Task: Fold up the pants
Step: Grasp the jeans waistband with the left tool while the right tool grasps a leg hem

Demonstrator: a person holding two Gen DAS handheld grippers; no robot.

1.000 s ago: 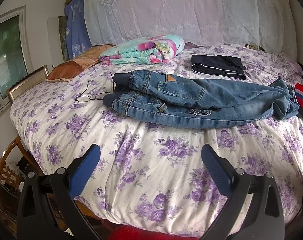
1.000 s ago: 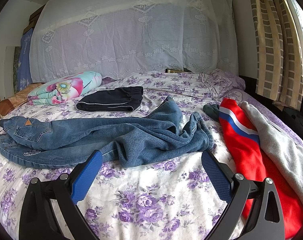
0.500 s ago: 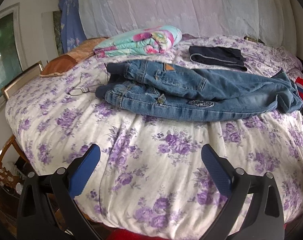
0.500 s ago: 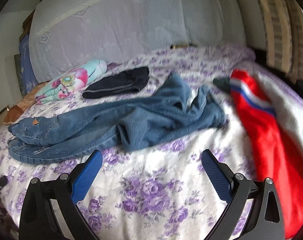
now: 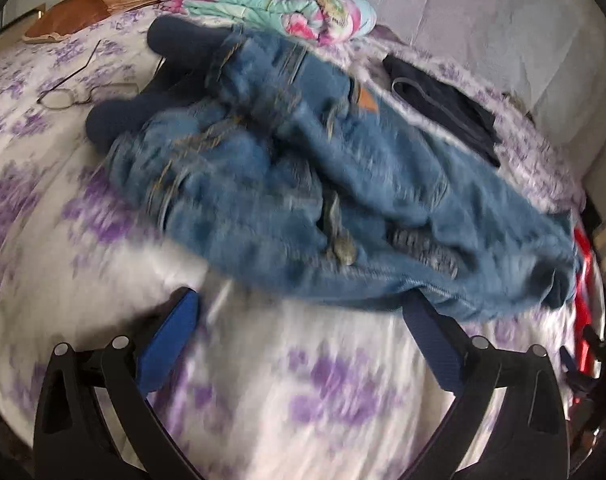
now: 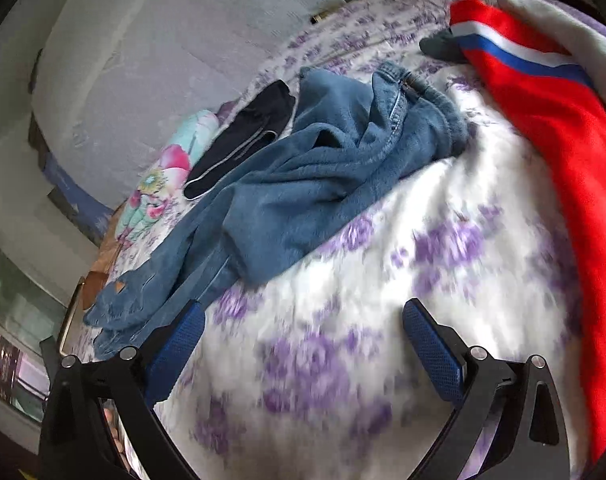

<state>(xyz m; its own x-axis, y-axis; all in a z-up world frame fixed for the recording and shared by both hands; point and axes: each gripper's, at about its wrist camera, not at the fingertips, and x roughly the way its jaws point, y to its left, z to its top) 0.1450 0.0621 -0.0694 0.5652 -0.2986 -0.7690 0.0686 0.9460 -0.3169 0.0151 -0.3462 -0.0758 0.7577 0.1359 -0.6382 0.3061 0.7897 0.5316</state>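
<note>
Both tongs are spread apart and hold nothing. The left tongs [image 5: 299, 312] hang low over the bed [image 5: 343, 400], with the waist end of the jeans [image 5: 303, 168] bunched just beyond at twelve o'clock, likely the first grasp. The right tongs [image 6: 303, 320] tilt over bare quilt; the rumpled legs run from nine towards twelve o'clock, a red garment [image 6: 563, 140] at two.

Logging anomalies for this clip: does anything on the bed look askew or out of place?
Yes. The jeans lie crumpled and twisted, legs bunched instead of flat. A pair of eyeglasses sits loose on the bedspread just beside the waistband, within the folding area.
</note>
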